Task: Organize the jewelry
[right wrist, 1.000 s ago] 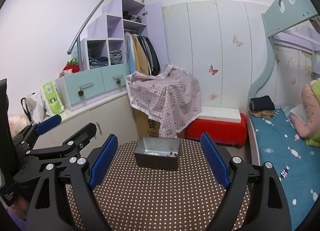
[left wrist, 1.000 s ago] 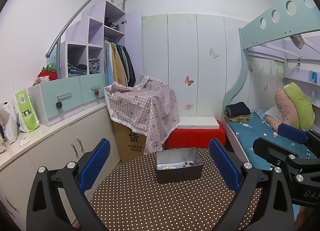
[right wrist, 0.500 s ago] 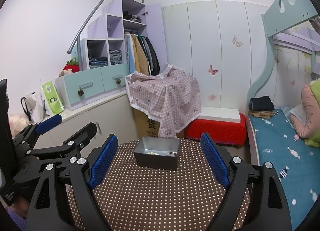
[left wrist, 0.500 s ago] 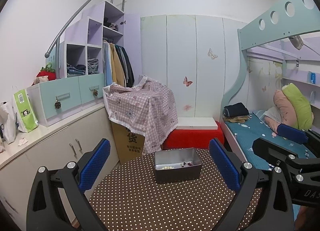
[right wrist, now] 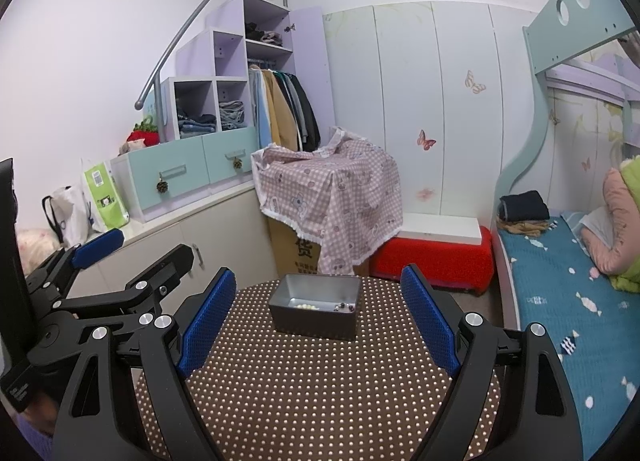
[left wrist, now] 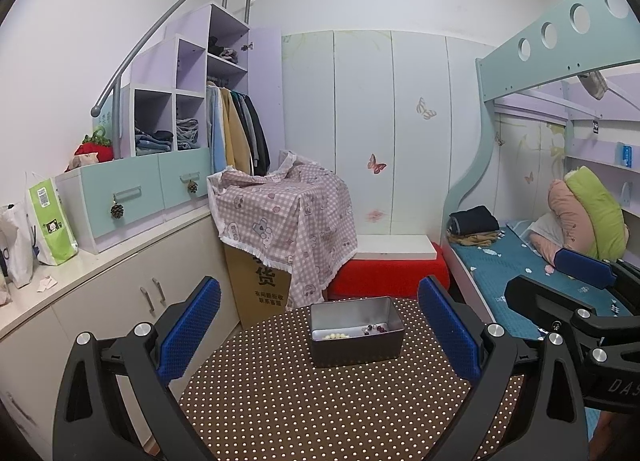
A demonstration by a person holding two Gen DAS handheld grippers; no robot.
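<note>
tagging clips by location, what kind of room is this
Most likely a child's bedroom at home: a bunk bed with pillows on the right, an open wardrobe with hanging clothes, and butterfly stickers on the closet doors. The work goes on at a small polka-dot table.

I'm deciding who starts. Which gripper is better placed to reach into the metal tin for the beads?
Marginally the right gripper: open, the tin centred between its fingers. The left gripper, also open, sees it slightly right.

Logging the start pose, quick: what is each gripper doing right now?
Left gripper: open, holding nothing.
Right gripper: open, holding nothing.
</note>
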